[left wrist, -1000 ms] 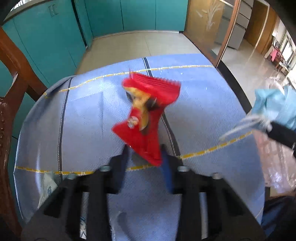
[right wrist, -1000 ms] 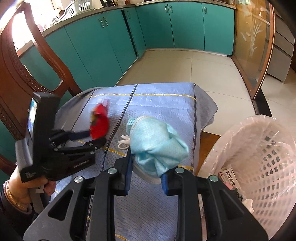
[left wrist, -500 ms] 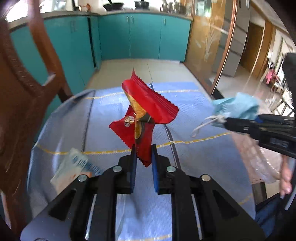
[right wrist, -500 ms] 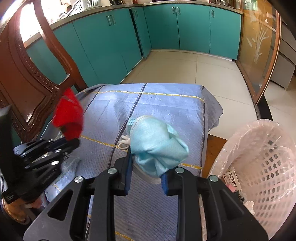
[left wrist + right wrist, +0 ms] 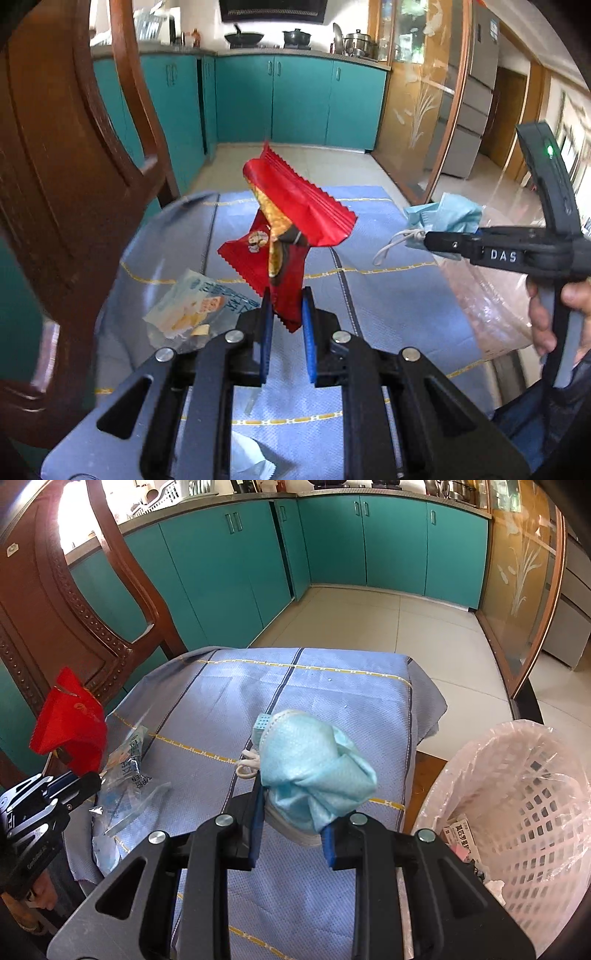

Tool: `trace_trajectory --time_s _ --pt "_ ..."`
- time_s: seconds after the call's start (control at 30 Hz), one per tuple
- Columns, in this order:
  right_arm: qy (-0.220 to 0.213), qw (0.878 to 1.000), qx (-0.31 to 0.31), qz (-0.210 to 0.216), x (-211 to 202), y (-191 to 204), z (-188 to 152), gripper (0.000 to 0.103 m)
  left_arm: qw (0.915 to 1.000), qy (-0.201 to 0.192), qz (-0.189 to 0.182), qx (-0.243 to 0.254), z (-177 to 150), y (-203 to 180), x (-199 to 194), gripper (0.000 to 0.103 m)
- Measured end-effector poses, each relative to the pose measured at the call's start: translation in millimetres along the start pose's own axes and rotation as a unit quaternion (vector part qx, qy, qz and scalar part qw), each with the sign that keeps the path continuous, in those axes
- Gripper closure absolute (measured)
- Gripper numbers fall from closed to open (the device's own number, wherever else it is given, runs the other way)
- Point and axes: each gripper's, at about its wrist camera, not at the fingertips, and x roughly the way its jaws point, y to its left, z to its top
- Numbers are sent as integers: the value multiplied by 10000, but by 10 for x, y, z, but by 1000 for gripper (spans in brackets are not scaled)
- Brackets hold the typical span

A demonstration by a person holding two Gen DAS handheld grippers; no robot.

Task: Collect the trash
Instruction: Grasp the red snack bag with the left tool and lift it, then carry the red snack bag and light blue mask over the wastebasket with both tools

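**A:** Two grips on my end. Left gripper [image 5: 286, 314] is clamped on the bottom edge of a red snack wrapper [image 5: 291, 229], jaws nearly together with only the foil between the blue pads. Wrapper stands up from the jaws, crumpled, clear of the tablecloth [image 5: 388, 295].

**B:** Right side?

**A:** Right gripper [image 5: 291, 823] is closed on a crumpled blue face mask [image 5: 314, 764]. Jaws sit wider than the left ones because the wad is bulky. White ear loop [image 5: 247, 766] dangles off its left side. Mask is held above the cloth, not resting on it.

**B:** Bin location?

**A:** White lattice waste basket [image 5: 535, 812] with a clear liner, on the floor just beside the table's right edge in the right wrist view. Some paper scraps already in it; I can't read what they are. Mask is left of the basket rim, not over it.

**B:** Anything left on the table?

**A:** One clear plastic packet with blue print [image 5: 192, 306] lies flat on the cloth, near the left gripper and below the wrapper in the left wrist view. Something white shows at the near edge under the left gripper; can't tell what it is. A carved wooden chair [image 5: 92, 627] stands at the table's left side.

**B:** Hands?

**A:** Right hand [image 5: 550, 317] visible around the gripper handle in the left wrist view.
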Motion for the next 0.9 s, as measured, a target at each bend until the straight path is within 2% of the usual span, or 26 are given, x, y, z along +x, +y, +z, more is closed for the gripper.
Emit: trace_trajectory --time_s 0.23,0.63,0.77,0.9 --pt "-93 9999 -74 21 -103 38 -32 77 9996 -152 77 243 -11 -173 -185 87" --pt "-397 9990 136 -120 -451 -175 -137 77 9990 -222 -179 358 -73 -410 -294 87" --pt "-526 9979 323 -195 -598 -348 -191 77 9980 -210 -406 433 -63 -570 -274 87" --pt "-759 9942 691 -312 -827 -658 -262 77 9950 -162 -804 566 26 -825 -199 87"
